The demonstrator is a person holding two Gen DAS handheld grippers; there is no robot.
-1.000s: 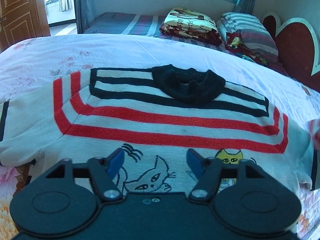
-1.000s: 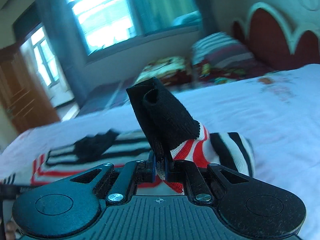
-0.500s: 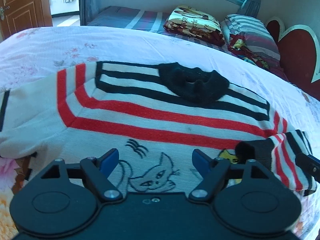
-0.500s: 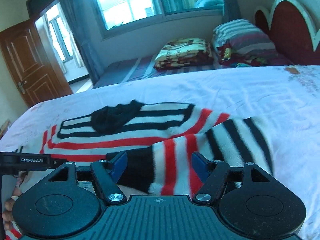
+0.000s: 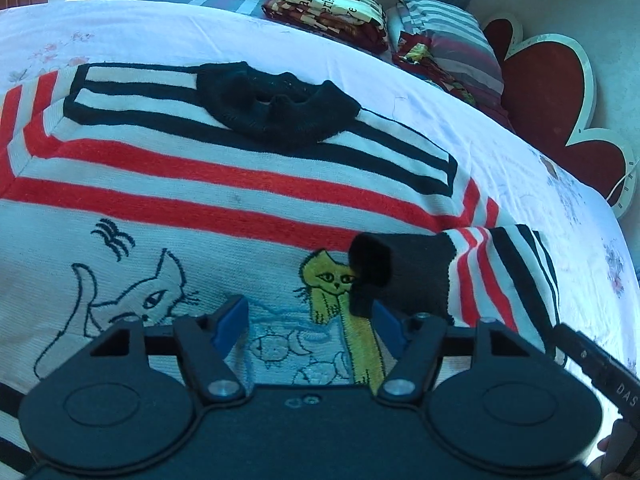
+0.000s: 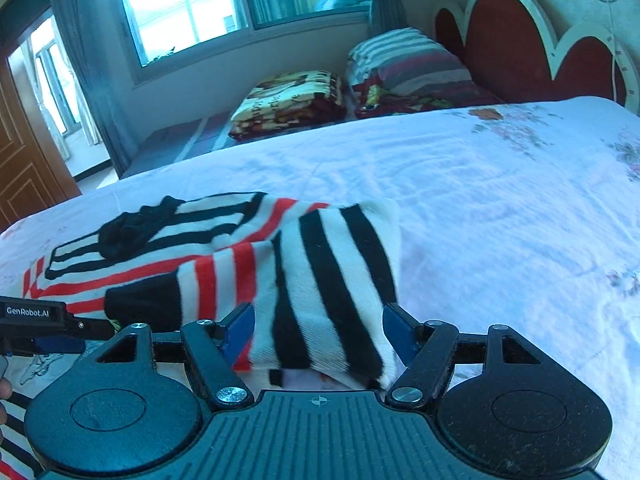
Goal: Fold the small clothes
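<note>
A small white sweater (image 5: 224, 184) with red and black stripes, a black collar (image 5: 276, 106) and cat pictures lies flat on the bed. Its right sleeve (image 5: 472, 276) is folded over onto the body, black cuff (image 5: 396, 276) pointing inward. My left gripper (image 5: 310, 326) is open and empty, low over the sweater's chest, the cuff just past its right finger. In the right wrist view the folded sleeve (image 6: 332, 280) lies between the blue pads of my open right gripper (image 6: 318, 332), which holds nothing. The collar (image 6: 132, 228) shows at left.
The bed sheet (image 6: 500, 208) is pale pink with flowers and stretches to the right. Folded blankets (image 6: 292, 100) and striped pillows (image 6: 404, 64) sit at the far side by a red scalloped headboard (image 6: 520, 48). A wooden door (image 6: 20, 160) is at left.
My right gripper carried the sleeve cuff over the sweater, opened and let it go; the sleeve now lies folded on the body. My left gripper moved lower and closer over the chest.
</note>
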